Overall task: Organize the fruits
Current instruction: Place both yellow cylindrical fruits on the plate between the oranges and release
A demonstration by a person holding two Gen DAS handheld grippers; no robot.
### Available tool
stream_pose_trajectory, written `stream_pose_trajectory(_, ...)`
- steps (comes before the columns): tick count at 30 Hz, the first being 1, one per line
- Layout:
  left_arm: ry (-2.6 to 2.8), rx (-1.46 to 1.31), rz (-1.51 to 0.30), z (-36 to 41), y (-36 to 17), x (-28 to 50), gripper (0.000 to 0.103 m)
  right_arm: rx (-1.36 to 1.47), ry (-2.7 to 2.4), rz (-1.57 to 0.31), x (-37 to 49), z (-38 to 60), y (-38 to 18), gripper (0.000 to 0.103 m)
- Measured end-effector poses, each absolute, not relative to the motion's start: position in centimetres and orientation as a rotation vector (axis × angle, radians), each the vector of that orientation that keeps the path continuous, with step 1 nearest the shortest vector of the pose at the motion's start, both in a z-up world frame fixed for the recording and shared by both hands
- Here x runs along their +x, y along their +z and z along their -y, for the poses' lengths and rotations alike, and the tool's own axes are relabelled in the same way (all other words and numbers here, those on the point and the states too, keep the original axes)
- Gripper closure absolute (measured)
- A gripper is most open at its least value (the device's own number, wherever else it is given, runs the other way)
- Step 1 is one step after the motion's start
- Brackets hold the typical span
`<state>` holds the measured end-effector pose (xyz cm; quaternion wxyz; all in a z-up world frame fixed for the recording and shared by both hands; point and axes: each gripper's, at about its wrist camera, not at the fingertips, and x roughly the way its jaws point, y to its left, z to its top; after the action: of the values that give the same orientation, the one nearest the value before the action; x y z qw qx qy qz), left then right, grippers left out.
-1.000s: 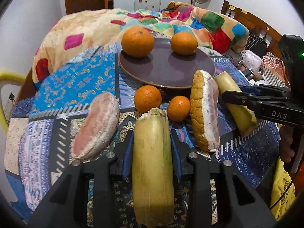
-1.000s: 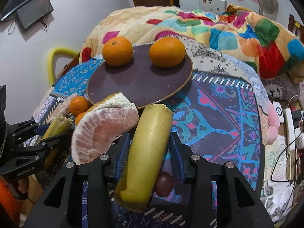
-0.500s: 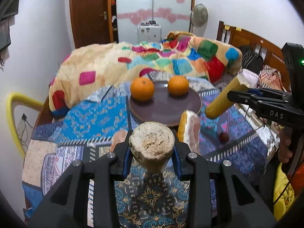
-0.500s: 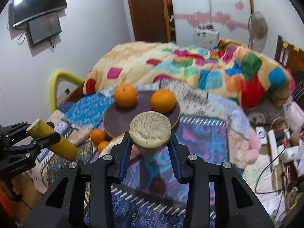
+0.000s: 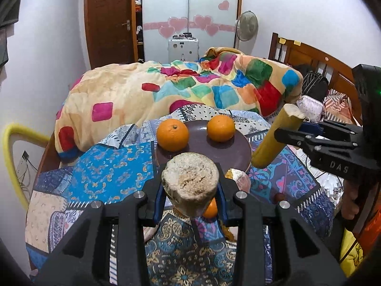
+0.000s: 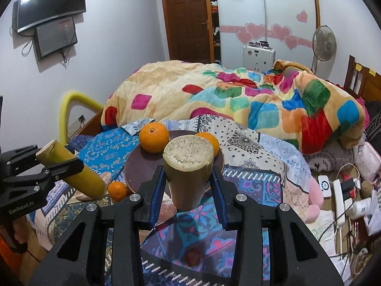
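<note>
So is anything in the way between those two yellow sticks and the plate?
Partly. Each tool holds a stick in the air, left tool, right tool. Two oranges occupy the far half of the plate; its near half looks bare.

Home bedroom, bed (image 6: 238, 100), wardrobe (image 5: 190, 12), fan (image 6: 324, 43)
</note>
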<state>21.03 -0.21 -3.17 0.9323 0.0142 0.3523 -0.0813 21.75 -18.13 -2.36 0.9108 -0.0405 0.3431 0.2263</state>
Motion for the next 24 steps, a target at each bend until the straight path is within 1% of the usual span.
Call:
stream_pose_trajectory(6, -0.175, 0.053, -0.758, 1.0, -4.3, 23.4, 0.067, -0.098, 0.479, -0.746, 23.1, 17.0, -3.9, 0.068)
stream_pose_trajectory(10, -0.191, 0.044, -0.802, 1.1, -5.2, 25.2, 0.067, -0.113, 0.483, -0.741, 23.9, 16.3, -3.9, 0.068)
stream_pose_trajectory(17, -0.188, 0.05, -0.813, 1.3, -5.5, 27.6, 0.067, -0.115, 0.506, -0.775, 25.6, 15.2, -5.5, 0.068)
stream_pose_trajectory(24, -0.192, 0.045, -0.832, 1.6, -6.1, 30.2, 0.068, -0.151, 0.516, -0.749, 26.5, 14.1, -5.5, 0.068)
